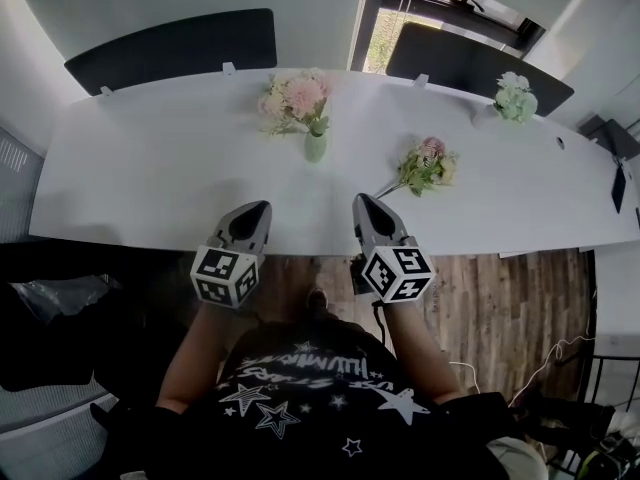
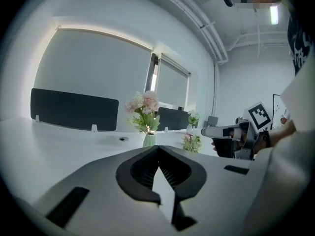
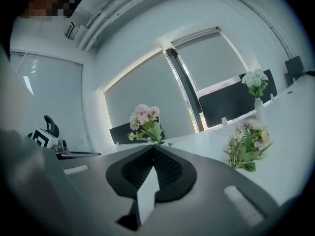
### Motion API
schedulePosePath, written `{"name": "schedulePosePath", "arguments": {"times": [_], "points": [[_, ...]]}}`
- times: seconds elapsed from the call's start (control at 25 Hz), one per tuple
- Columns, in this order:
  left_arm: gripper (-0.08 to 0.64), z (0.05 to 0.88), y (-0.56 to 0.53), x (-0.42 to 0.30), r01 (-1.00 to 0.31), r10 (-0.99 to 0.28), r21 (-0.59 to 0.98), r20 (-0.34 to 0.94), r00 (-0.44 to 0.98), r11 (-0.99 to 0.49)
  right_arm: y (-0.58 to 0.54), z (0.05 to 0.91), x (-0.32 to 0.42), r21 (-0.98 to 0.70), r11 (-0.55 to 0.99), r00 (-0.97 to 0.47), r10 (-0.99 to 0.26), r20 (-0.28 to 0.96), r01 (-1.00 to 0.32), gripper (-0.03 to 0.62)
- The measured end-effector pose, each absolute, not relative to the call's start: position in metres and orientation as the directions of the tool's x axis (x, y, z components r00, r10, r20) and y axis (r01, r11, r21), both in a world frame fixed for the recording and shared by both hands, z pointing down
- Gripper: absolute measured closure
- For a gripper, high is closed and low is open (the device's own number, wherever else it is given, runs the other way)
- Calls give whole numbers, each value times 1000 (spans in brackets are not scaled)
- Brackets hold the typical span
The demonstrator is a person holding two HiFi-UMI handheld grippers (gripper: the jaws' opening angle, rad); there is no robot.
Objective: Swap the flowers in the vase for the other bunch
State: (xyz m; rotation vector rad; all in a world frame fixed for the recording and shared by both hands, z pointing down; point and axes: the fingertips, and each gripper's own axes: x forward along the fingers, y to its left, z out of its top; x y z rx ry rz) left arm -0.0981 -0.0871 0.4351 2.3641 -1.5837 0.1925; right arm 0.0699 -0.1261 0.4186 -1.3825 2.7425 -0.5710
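We are holding left gripper [image 1: 258, 213] and right gripper [image 1: 366, 206], both pressed together and empty, at the white table's [image 1: 150, 168] near edge, green vase [image 1: 315, 149] of pink flowers [image 1: 297, 96] standing ahead between them, loose bunch [image 1: 428, 164] lying nearer the right gripper, stem pointing towards it

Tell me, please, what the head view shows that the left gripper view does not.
Only the head view: the wooden floor and the cube on the left gripper. Only the left gripper view: the ceiling light and its own shut, empty jaws close up. Both: the vase of pink flowers, the loose bunch on the table, and the right gripper.
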Motion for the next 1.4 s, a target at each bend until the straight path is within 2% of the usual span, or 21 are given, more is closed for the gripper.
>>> {"name": "schedulePosePath", "arguments": {"times": [0.44, 0.8, 1.4], "points": [[552, 443, -117, -73, -937, -899, 164, 271, 345, -310, -168, 432, 105, -373, 543, -627, -763, 154, -753, 589], [552, 449, -137, -83, -945, -908, 168, 272, 319, -282, -181, 440, 100, -369, 544, -632, -754, 180, -754, 589], [551, 478, -214, -79, -854, -810, 155, 270, 520, -497, -220, 439, 84, -359, 420, -511, -833, 213, -834, 589]]}}
